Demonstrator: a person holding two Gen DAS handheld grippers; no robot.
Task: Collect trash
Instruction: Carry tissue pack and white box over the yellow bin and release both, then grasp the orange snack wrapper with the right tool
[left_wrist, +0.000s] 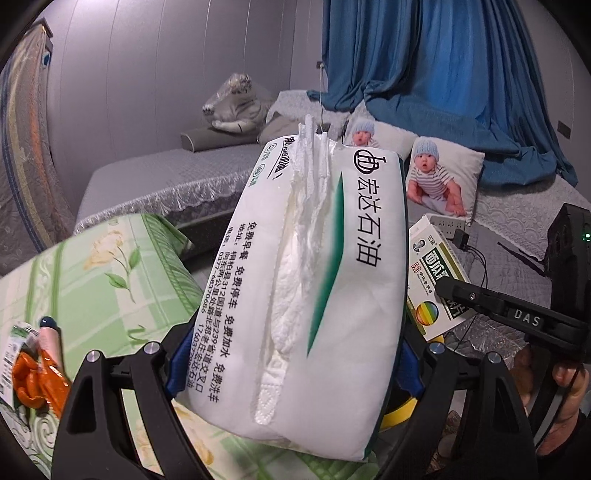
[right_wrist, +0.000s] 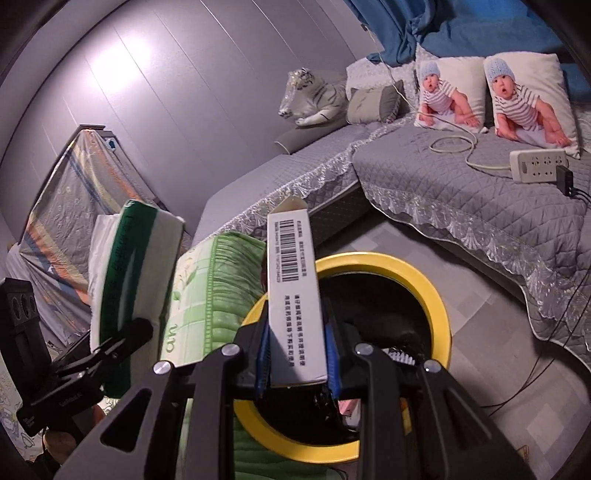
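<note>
Up front in the left wrist view, the left gripper (left_wrist: 291, 373) clamps a white tissue pack (left_wrist: 303, 280) above the green floral bedding (left_wrist: 110, 273). Right wrist view: the right gripper (right_wrist: 297, 363) grips a barcoded medicine box (right_wrist: 295, 295) over the yellow-rimmed trash bin (right_wrist: 436, 295).

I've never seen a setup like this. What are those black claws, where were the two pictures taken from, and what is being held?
No robot here: a person holds a two-finger gripper in each hand, each with a wide-angle camera looking along its fingers. The left camera shows the left gripper shut on a white tissue pack. The right camera shows the right gripper shut on a small white box with a barcode, above a yellow-rimmed bin. Each view also catches the other gripper. On the green flowered cloth lies an orange wrapper. Behind is a grey-covered sofa with baby-print pillows.
</note>
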